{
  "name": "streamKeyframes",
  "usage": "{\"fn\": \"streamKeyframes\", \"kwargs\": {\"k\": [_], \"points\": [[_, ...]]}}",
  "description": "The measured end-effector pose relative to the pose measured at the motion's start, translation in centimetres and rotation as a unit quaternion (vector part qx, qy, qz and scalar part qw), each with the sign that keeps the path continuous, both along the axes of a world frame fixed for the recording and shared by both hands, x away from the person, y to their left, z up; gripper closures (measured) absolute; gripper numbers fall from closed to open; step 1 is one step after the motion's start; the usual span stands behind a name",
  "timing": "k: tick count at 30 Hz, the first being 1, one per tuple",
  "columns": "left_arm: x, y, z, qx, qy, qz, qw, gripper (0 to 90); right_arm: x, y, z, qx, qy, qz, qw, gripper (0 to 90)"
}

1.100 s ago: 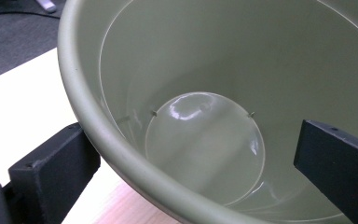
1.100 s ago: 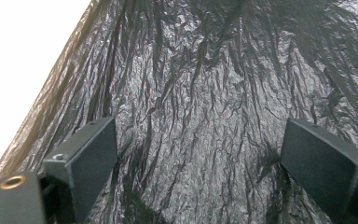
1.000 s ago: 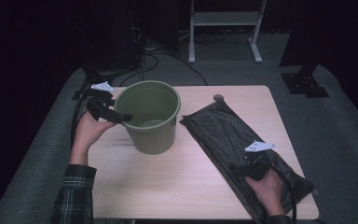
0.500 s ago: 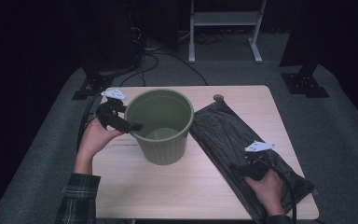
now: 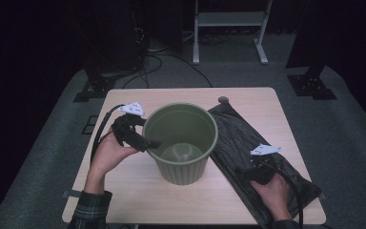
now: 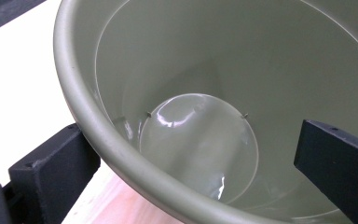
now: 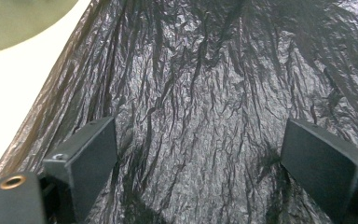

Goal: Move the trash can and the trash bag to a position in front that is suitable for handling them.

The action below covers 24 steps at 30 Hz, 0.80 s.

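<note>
An empty olive-green plastic bucket (image 5: 183, 169) stands upright at the table's middle. My left gripper (image 5: 150, 142) is at its left rim and open. One jaw is outside against the wall and the other inside, well off the wall; my left gripper (image 6: 191, 163) looks down into the bucket (image 6: 191, 70). A crumpled black plastic bag (image 5: 238, 138) lies flat on the right of the table. My right gripper (image 5: 248, 172) rests over its near part. The right gripper (image 7: 196, 158) is open, jaws wide over the bag (image 7: 200, 84), with the bucket's edge (image 7: 18, 18) at top left.
The light wooden table (image 5: 138, 195) has bare room at the front left and along the back. A small round grey fitting (image 5: 223, 100) sits near the back edge. Cables, black stands and a metal frame (image 5: 228, 19) stand on the carpet beyond.
The bucket has slid right and toward the front of the table, with my left gripper moving along at its rim. The right gripper and the bag have stayed put.
</note>
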<state>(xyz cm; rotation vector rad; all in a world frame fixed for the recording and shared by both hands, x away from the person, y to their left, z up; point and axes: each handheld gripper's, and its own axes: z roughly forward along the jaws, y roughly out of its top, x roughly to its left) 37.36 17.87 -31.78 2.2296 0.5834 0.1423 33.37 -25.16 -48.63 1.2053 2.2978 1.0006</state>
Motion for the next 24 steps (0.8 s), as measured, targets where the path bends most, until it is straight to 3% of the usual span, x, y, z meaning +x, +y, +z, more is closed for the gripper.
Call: {"fn": "streamKeyframes", "kwargs": {"k": [3, 14, 24], "points": [[-1.1, -0.9, -0.1, -0.002, 0.000, -0.010, 0.9999, 0.0, -0.1, 0.1, 0.0, 0.000, 0.000, -0.004, 1.0000, 9.4], [-3.0, -2.5, -0.3, -0.009, 0.004, -0.030, 0.9995, 0.0, -0.1, 0.1, 0.0, 0.001, -0.002, -0.014, 0.9999, 10.9], [-2.4, -2.3, 0.1, -0.011, -0.004, -0.013, 0.9998, 0.0, -0.2, 0.2, 0.0, 0.001, 0.000, -0.012, 0.9999, 9.7]]}}
